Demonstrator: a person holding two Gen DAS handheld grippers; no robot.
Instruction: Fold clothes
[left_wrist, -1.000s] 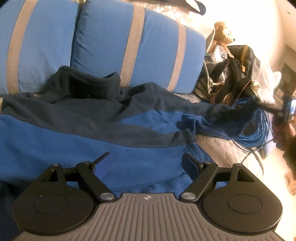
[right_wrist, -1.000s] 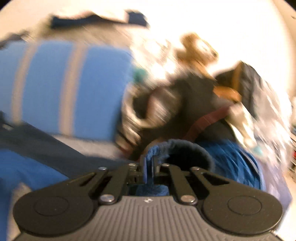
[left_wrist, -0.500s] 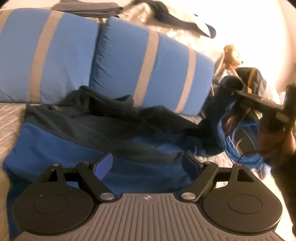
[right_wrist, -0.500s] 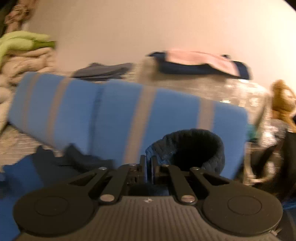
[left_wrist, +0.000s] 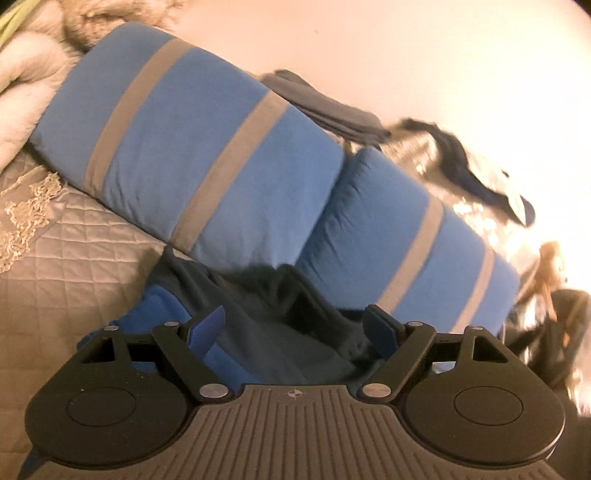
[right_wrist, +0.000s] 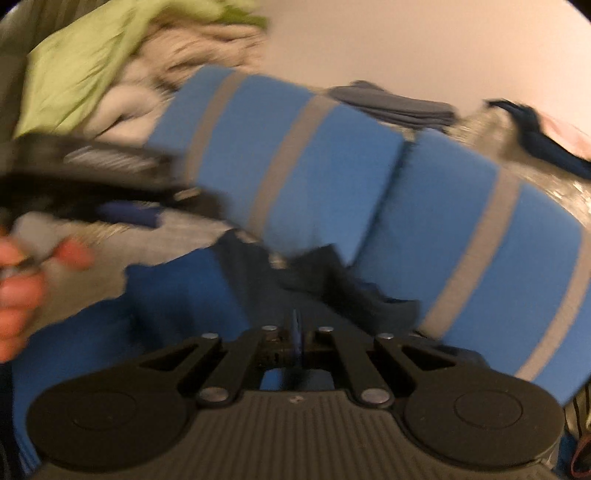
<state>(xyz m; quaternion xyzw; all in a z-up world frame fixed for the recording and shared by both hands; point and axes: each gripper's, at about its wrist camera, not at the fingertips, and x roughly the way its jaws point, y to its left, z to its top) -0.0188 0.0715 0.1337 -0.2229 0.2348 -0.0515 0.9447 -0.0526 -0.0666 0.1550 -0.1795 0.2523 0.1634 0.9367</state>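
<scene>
Fingers (left_wrist: 207, 326) of the left gripper (left_wrist: 295, 328) stand wide apart with nothing between them, hovering over the dark upper part of the fleece (left_wrist: 280, 332). On the right gripper (right_wrist: 296, 332) the jaws are pressed together; a thin blue strip shows at the pinch, probably a fold of fleece (right_wrist: 177, 295), though blur makes that hard to confirm.

Just past the grippers, the fleece lies spread on the grey quilt (left_wrist: 74, 258): bright blue body toward the near side, navy yoke and collar bunched up against the pillows. In the right wrist view a hand (right_wrist: 18, 291) at the left edge grips the left gripper's handle, smeared by motion.

Behind the fleece, two blue pillows (left_wrist: 199, 155) with grey stripes lie side by side, touching, the collar pushed against their lower edge. Lace trim (left_wrist: 26, 218) edges the quilt at far left. Beyond the pillows sit folded grey clothes (left_wrist: 332, 107), a dark garment (left_wrist: 465, 170), cream bedding (left_wrist: 22, 96) and a green cloth (right_wrist: 85, 62). A teddy bear (left_wrist: 552, 269) sits at far right.
</scene>
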